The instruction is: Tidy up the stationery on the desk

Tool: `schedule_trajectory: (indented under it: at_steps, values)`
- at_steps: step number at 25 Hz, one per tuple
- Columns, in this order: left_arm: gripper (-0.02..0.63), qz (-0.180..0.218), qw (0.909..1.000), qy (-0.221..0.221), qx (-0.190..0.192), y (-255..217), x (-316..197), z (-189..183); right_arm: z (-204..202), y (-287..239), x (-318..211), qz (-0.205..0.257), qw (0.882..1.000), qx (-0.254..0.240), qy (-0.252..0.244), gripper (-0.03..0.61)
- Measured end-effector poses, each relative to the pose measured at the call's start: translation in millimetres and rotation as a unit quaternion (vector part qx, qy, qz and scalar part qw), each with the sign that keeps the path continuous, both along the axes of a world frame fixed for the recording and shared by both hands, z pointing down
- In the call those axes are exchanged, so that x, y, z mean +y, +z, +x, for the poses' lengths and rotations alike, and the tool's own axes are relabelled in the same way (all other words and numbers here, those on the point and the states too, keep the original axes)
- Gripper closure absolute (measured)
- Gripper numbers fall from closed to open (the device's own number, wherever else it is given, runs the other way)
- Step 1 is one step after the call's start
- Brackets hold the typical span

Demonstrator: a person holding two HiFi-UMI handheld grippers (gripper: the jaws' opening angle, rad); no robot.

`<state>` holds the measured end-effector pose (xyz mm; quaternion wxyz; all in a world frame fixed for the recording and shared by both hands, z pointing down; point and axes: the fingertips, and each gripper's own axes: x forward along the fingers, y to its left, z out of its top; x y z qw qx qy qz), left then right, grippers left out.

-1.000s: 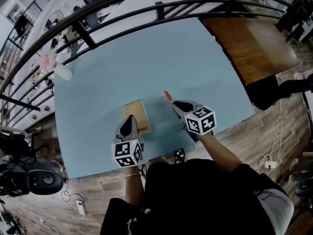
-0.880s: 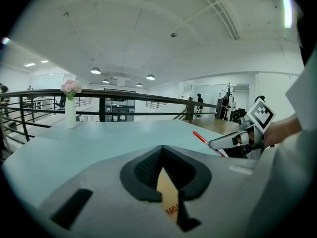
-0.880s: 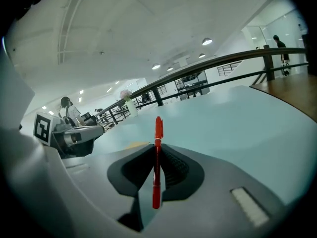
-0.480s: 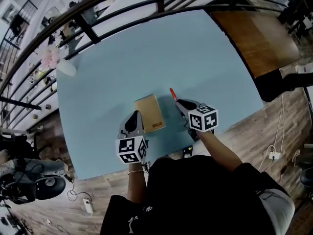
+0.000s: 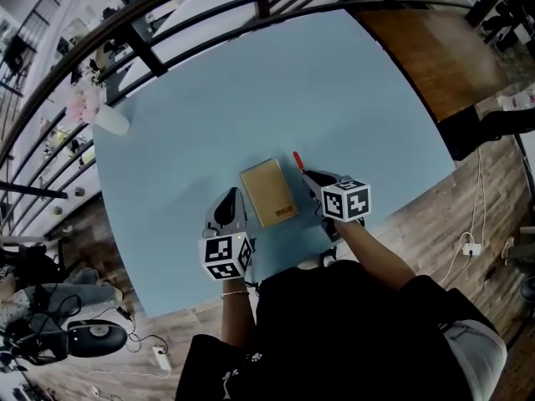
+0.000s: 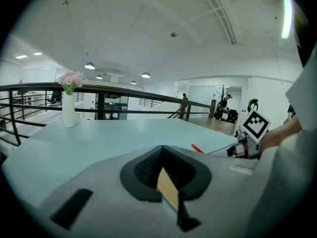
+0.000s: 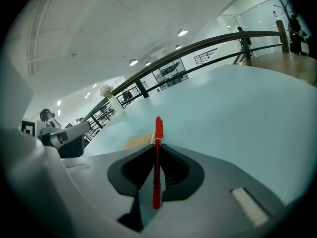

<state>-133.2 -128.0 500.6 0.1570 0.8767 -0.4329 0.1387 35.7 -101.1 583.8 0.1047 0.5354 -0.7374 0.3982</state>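
Note:
A flat tan notebook [image 5: 267,192] lies on the light blue desk [image 5: 251,90], between my two grippers. My left gripper [image 5: 230,201] sits at its near left side, and in the left gripper view the left gripper [image 6: 166,171] is shut on a thin tan edge of the notebook [image 6: 168,188]. My right gripper [image 5: 311,179] is just right of the notebook, shut on a red pen [image 5: 296,162] whose tip points away from me. In the right gripper view the pen [image 7: 157,152] stands upright between the jaws of the right gripper [image 7: 157,157], above the notebook [image 7: 136,142].
A white vase with pink flowers [image 5: 107,117] stands at the desk's far left corner. A black railing [image 5: 209,11] runs along the far edge. A brown wooden table [image 5: 426,53] adjoins the desk at the far right. Cables lie on the wooden floor [image 5: 468,224].
The notebook has slid and turned to the right of my left gripper, ending close beside the red pen. Both grippers have shifted a little; their holds are unchanged.

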Motion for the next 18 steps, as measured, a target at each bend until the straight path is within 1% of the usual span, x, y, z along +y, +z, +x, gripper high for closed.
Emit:
schedule_trajectory:
  at_steps: [7, 18]
  values:
    - [0.617, -0.009, 0.9998, 0.007, 0.014, 6, -14, -27, -25, 16, -6, -0.033, 0.999, 0.024, 0.007, 0.526]
    - [0.617, -0.015, 0.9994, 0.011, 0.03, 12, -17, -35, -27, 35, -1, -0.069, 0.996, 0.055, 0.01, 0.525]
